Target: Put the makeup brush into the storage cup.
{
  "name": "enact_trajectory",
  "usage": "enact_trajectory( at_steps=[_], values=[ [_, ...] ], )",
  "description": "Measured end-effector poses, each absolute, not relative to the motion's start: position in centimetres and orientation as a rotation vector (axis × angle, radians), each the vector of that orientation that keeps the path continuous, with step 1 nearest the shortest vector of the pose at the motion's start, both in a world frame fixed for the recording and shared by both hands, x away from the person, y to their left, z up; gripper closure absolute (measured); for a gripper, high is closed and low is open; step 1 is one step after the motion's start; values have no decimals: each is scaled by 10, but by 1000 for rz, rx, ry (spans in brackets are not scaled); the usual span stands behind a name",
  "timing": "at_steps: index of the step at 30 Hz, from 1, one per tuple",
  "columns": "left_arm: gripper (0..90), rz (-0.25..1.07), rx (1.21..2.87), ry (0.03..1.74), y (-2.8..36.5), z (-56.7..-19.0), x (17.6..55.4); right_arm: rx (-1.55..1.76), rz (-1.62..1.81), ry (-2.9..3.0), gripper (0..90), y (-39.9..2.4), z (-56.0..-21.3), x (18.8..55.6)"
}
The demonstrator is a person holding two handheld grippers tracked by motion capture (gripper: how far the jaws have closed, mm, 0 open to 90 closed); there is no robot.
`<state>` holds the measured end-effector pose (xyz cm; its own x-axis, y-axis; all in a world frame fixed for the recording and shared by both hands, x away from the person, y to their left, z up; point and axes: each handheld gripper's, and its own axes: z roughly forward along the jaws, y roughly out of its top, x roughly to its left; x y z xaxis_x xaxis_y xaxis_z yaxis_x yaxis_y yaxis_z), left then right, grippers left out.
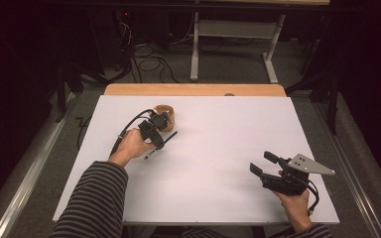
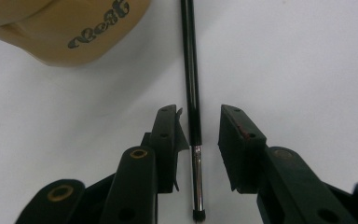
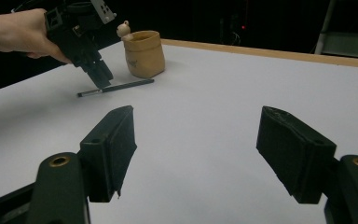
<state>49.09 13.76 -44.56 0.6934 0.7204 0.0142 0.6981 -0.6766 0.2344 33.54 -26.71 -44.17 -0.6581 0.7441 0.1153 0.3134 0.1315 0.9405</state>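
Observation:
A black pen (image 2: 191, 70) with a silver section lies on the white table (image 1: 218, 139), just in front of a tan wooden cup (image 1: 166, 110) with a small figure on its rim. My left gripper (image 2: 198, 116) points down over the pen's silver end, one jaw on each side. A gap shows on both sides, so the pads do not press it. The right gripper view shows the left gripper (image 3: 98, 74) standing over the pen (image 3: 116, 87) beside the cup (image 3: 143, 53). My right gripper (image 1: 259, 161) rests near the table's front right, open with nothing between its jaws.
The white sheet covers a wooden tabletop whose bare edge (image 1: 193, 89) shows at the far side. Beyond it are floor cables (image 1: 149, 64) and a metal table frame (image 1: 233, 44). Dark floor lies on both sides.

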Motion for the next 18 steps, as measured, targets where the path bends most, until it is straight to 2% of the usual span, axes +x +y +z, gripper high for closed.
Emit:
enact_trajectory(
  at_steps=[18],
  values=[
    [725,139,2708,1146,139,-454,491,1027,1524,2054,304,-266,-442,336]
  ],
)
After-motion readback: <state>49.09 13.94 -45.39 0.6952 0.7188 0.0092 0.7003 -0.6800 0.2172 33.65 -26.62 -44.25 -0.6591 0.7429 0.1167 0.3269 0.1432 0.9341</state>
